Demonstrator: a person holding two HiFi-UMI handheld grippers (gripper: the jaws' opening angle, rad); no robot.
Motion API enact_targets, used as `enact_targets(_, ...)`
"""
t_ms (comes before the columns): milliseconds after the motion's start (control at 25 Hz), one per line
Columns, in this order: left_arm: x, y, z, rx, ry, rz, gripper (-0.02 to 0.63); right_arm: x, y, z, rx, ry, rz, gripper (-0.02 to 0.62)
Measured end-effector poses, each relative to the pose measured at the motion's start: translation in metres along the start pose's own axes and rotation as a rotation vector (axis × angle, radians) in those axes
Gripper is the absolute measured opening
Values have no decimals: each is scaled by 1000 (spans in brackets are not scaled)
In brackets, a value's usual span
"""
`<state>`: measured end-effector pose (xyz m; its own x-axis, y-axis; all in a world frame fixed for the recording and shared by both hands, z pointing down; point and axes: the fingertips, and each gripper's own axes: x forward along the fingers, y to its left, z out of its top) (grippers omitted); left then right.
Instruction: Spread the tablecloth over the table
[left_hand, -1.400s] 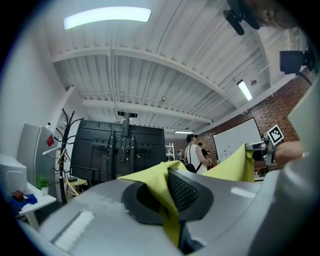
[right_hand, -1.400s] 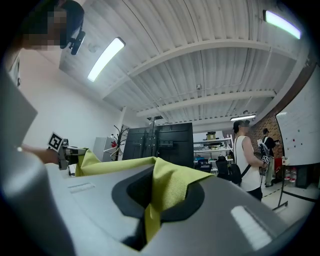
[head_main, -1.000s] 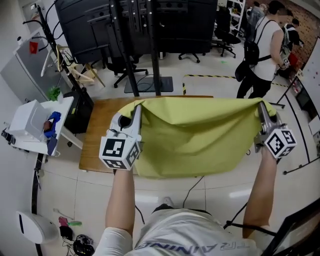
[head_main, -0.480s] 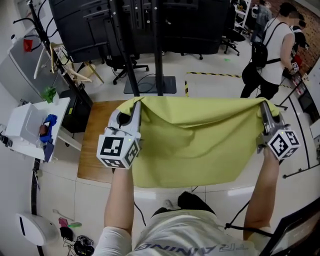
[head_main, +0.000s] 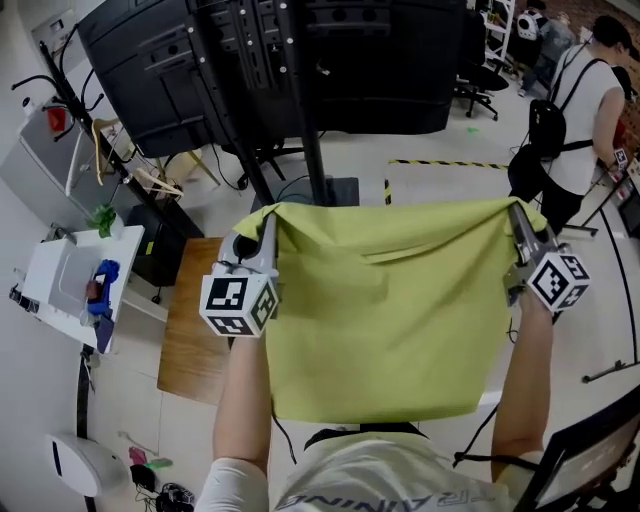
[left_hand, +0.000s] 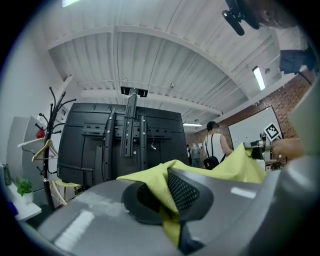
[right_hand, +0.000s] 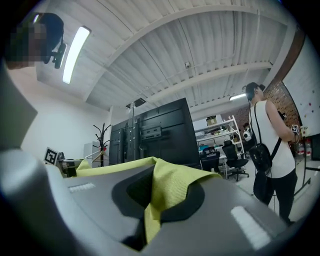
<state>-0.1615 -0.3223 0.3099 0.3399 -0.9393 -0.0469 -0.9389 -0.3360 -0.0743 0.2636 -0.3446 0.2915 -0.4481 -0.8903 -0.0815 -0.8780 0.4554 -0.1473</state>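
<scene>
Head view: the yellow-green tablecloth (head_main: 385, 310) hangs as a stretched sheet between the two grippers, its top edge running from ten o'clock to two o'clock of the picture's middle. The left gripper (head_main: 268, 222) pinches the top corner at ten o'clock and the right gripper (head_main: 516, 212) pinches the one at two o'clock. The sheet hides most of the wooden counter (head_main: 190, 330), of which a strip shows at nine o'clock of the cloth. A black screen stand (head_main: 300, 60) rises at twelve o'clock, and a person (head_main: 585, 120) stands at two o'clock of it.

Left gripper view: the left gripper (left_hand: 175, 215) has its jaws together, clamped on a fold of the tablecloth (left_hand: 235, 167), which runs off toward three o'clock.

Right gripper view: the right gripper (right_hand: 150, 220) is likewise clamped on the tablecloth (right_hand: 172, 187), whose edge leads away toward nine o'clock; the person (right_hand: 272, 150) stands at three o'clock
</scene>
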Motion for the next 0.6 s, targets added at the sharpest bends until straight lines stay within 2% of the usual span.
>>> enact_targets(160,42,-1,-28,3,53,11,11,33,-34,-24,56,34,-27,11)
enact_targets(440,85,25,-100,-42,154,17,11,83,-57,-87,6,143,-50,11)
enact_targets(600,111,34,-138,-59,210,8,11,105,-78,-129,14,201,-80,11)
